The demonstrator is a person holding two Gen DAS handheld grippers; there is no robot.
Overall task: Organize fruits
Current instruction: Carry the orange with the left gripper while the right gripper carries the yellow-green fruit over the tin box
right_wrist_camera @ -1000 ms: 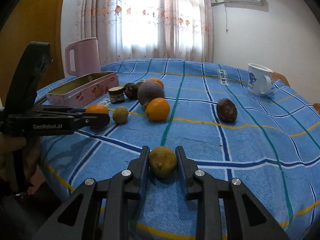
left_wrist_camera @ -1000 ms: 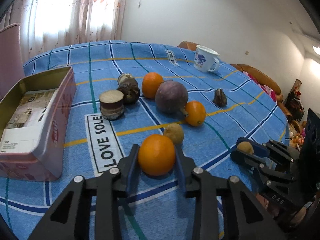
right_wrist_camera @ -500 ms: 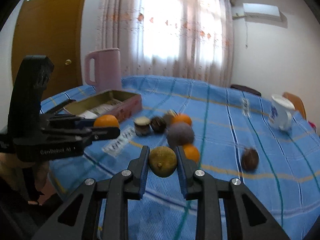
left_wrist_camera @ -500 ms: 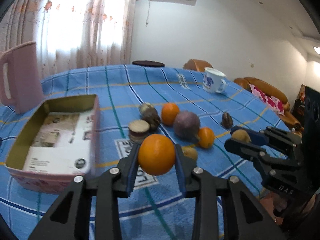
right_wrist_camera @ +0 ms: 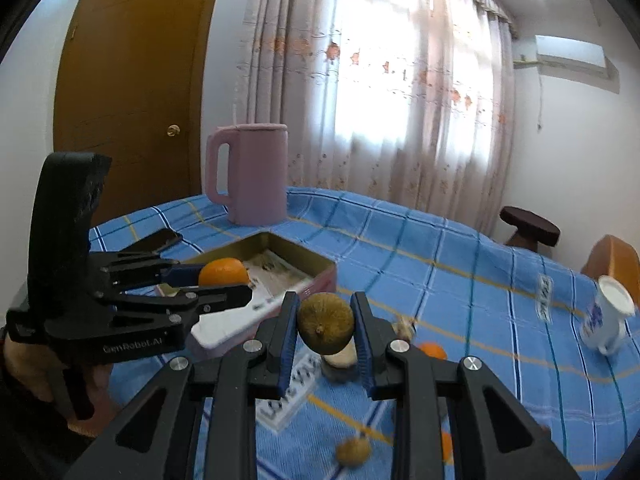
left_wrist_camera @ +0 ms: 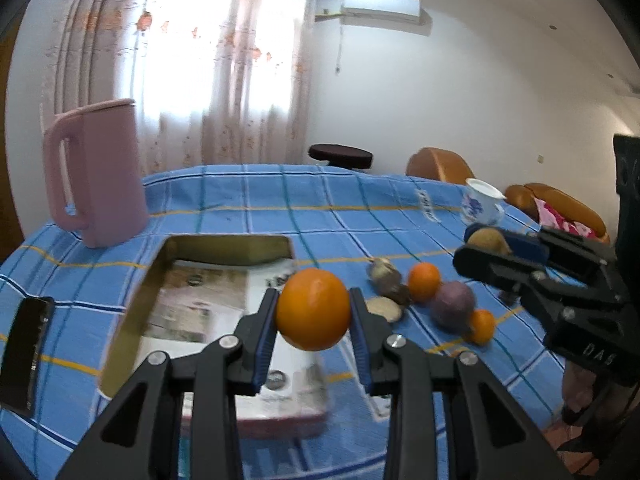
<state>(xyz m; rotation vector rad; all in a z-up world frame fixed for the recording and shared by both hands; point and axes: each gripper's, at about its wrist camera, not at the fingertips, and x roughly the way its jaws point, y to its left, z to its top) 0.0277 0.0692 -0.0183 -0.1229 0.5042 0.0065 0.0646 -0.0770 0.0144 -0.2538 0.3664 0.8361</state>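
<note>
Orange (left_wrist_camera: pixel 313 314), smooth and round, clamped in left tool (left_wrist_camera: pixel 313 330).

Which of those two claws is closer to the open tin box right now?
Left. The left claw holds its orange over the tin box, above the box's near right part. The right claw, gripping a brownish-green fruit, hangs off to the box's right over the tablecloth.

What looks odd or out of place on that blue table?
A black phone hangs partly over the table's near edge beside the tin, where it could be knocked off. Otherwise nothing looks spilled or damaged: each claw simply holds one fruit, the left an orange.
</note>
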